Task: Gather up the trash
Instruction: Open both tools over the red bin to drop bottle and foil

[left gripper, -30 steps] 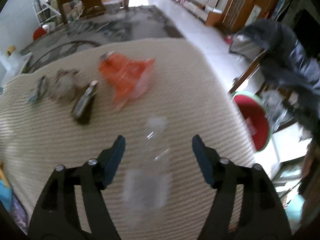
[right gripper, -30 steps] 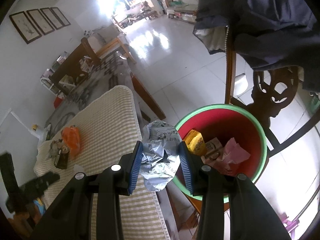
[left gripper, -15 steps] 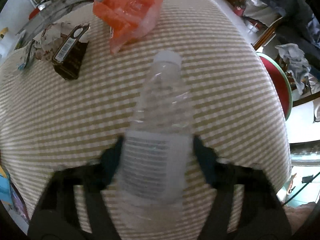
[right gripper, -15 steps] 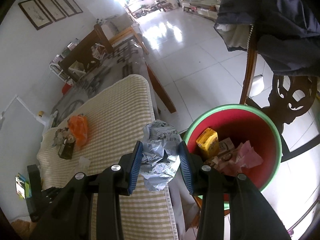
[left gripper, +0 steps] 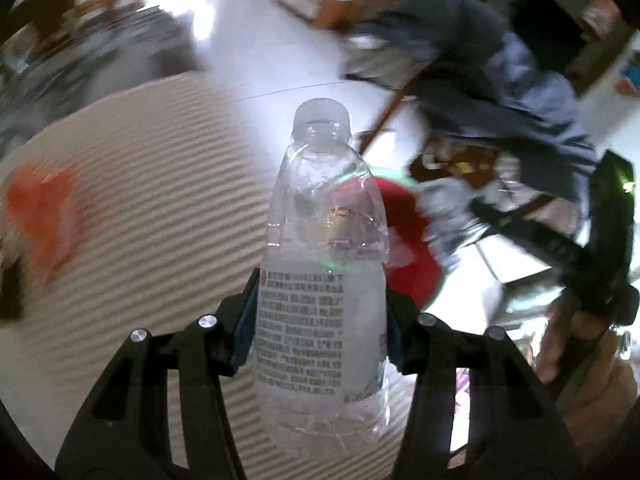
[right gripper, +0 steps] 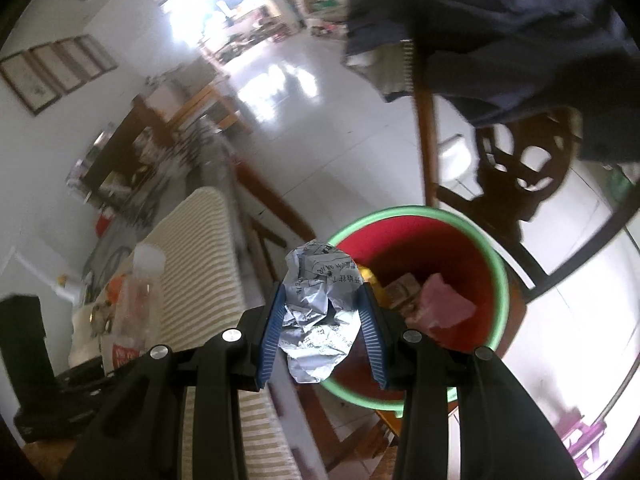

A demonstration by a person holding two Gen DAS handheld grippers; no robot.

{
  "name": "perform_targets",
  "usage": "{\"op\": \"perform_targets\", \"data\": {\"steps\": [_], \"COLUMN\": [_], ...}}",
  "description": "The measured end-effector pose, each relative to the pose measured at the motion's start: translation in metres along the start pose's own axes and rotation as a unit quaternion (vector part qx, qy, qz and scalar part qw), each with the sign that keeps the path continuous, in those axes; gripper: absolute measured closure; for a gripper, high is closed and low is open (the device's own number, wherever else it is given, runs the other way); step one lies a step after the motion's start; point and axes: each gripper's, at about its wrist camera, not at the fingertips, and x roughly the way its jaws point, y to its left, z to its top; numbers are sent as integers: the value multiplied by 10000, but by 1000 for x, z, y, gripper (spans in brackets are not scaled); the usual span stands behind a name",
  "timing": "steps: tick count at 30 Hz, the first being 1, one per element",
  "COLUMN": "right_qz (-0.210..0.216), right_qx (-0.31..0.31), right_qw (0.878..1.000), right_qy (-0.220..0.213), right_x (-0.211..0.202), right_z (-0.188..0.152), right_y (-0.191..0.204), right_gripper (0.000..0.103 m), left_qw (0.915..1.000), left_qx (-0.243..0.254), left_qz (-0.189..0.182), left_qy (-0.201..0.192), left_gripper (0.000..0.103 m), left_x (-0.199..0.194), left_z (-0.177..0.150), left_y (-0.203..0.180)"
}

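Both hands are loaded at once. The left gripper [left gripper: 320, 316] is clamped around the labelled middle of a clear plastic bottle with a white cap [left gripper: 322, 248], which stands upright between the pads, lifted clear of the cream ribbed cloth covering the table [left gripper: 160, 200]. The same bottle shows at the left of the right wrist view [right gripper: 138, 300], held above the cloth near its far edge.

The right gripper [right gripper: 322, 334] is closed on a crumpled ball of grey printed paper [right gripper: 320, 312]. It hangs just beside the near rim of the round red bin with a green lip [right gripper: 500, 276], over the gap between the table's edge and the bin, not quite above the opening yet.

Inside the bin some rubbish already lies: a yellow carton [right gripper: 366, 276], a small brown box [right gripper: 404, 286] and a crumpled pink wrapper [right gripper: 444, 310]. So part of the job looks done.

What remains, as far as I can judge: the paper ball needs carrying over the rim and letting go, then the bottle. On the cloth, towards its left edge, a crumpled orange plastic bag [left gripper: 44, 212] is waiting, with something dark just below it that is too blurred to name. I would put the task around the middle, with two pieces in hand and at least one more on the table.
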Motion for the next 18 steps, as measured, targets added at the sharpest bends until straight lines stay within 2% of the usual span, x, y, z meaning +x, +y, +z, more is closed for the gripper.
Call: {"op": "perform_targets", "data": {"steps": [4, 7, 8, 9, 10, 11, 13, 18], "right_qz": [-95, -174, -191, -209, -233, -254, -286, -257], "right_qx": [249, 285, 291, 296, 305, 320, 396, 413], "right_qw": [9996, 9994, 9993, 9992, 9991, 9990, 9987, 9986], "right_qy": [-79, -121, -134, -148, -162, -163, -160, -200], "right_x": [-6, -9, -9, -9, -8, -7, -5, -4], "right_z": [4, 6, 7, 8, 9, 9, 10, 9], "right_y": [-20, -29, -32, -34, -35, -36, -39, -34], "right_gripper": [66, 65, 64, 64, 62, 54, 37, 37], "left_qw": [9992, 9986, 9986, 9986, 9986, 9987, 9990, 9988], "left_qx": [265, 407, 427, 437, 437, 422, 403, 478], "left_qz": [-220, -223, -189, -163, -131, -85, -50, 62], "left_qy": [195, 262, 250, 251, 263, 256, 163, -105], "left_gripper": [53, 52, 51, 42, 27, 22, 21, 21], "left_x": [30, 46, 48, 50, 52, 52, 46, 25], "left_z": [13, 15, 14, 14, 14, 13, 13, 14], "left_y": [-38, -54, -58, -61, -62, -60, -57, -55]}}
